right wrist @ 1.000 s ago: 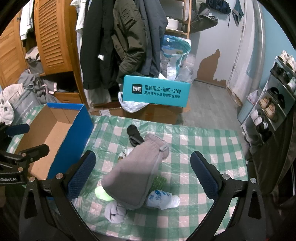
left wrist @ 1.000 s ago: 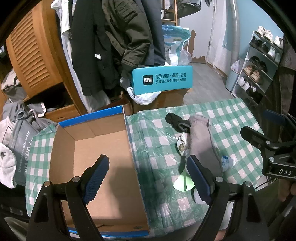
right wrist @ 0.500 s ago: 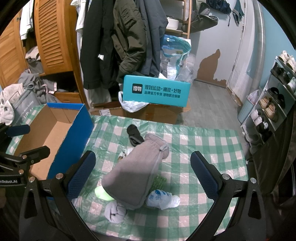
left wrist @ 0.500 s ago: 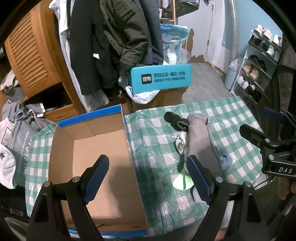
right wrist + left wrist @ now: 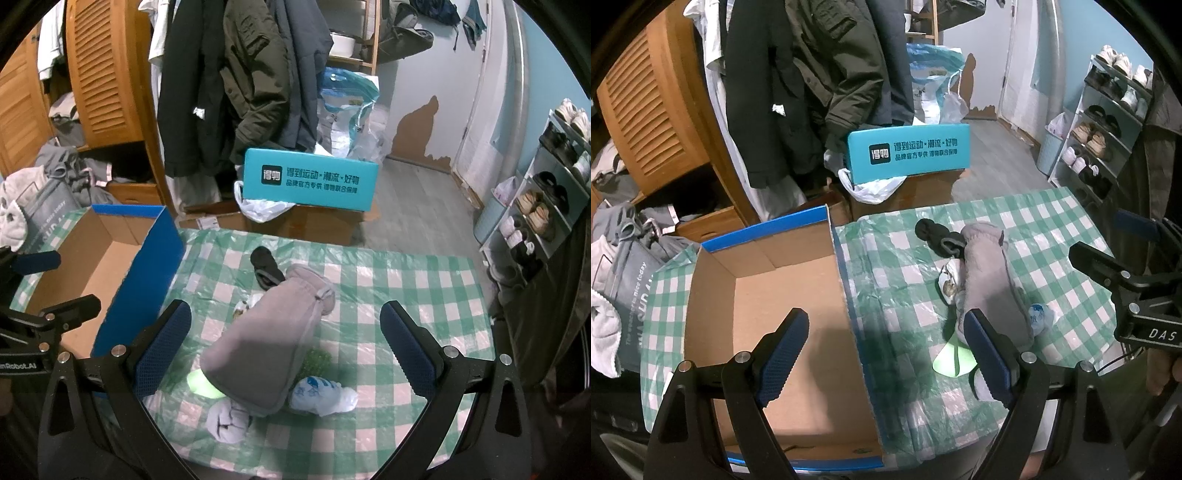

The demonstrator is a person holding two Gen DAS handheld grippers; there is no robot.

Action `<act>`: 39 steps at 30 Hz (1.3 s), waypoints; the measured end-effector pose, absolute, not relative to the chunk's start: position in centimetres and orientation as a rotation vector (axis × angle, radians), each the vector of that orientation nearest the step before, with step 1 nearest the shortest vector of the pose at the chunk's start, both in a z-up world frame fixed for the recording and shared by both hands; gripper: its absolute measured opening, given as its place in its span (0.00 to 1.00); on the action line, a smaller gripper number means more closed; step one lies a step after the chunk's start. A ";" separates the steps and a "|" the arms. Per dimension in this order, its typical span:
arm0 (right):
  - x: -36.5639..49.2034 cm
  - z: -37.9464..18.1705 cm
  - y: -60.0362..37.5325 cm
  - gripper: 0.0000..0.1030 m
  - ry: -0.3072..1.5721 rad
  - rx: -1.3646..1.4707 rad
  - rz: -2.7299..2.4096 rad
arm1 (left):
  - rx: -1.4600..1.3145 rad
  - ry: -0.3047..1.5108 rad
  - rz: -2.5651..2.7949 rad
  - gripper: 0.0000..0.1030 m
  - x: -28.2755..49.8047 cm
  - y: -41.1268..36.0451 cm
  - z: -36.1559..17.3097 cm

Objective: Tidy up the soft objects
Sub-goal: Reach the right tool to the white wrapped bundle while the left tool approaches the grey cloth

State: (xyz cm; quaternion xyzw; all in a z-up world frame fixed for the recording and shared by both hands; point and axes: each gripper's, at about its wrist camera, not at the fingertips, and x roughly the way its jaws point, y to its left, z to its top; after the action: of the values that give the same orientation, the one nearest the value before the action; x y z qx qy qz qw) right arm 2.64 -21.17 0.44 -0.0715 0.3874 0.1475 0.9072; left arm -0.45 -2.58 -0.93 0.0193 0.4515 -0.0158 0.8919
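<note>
Left wrist view: left gripper (image 5: 886,339) spread wide, gripping nothing, over the open blue-edged cardboard box (image 5: 768,280). Long grey fleece garment (image 5: 988,280) on the green checked tablecloth (image 5: 897,295), long axis running away from camera.

Right wrist view: right gripper (image 5: 288,339) wide apart, empty, above the garment (image 5: 266,350), narrow end pointing far-right toward a black rolled sock (image 5: 266,266).

A teal box (image 5: 310,179) with Chinese lettering sits on a brown carton (image 5: 325,223) beyond the table, a white plastic bag (image 5: 264,208) tucked under it. Dark coats (image 5: 236,74) hang behind, beside a louvred wooden door (image 5: 107,70). A shoe rack (image 5: 546,199) stands at right.
</note>
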 end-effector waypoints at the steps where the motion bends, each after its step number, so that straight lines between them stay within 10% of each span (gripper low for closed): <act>1: 2.7 0.4 -21.2 0.98 0.800 -0.148 0.305 | 0.040 0.937 -0.033 0.85 -0.6 -2.7 -1.0; 39: 4.8 -6.9 -29.4 0.98 1.002 -0.039 0.201 | 0.072 1.164 -0.156 0.85 5.2 -10.6 -6.3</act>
State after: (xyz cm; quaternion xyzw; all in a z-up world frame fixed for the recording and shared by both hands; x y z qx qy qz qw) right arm 4.82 -29.37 -6.91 -0.0185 0.4794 0.0963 0.8721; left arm 5.21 -10.61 -6.30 0.0339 0.5488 -0.0737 0.8320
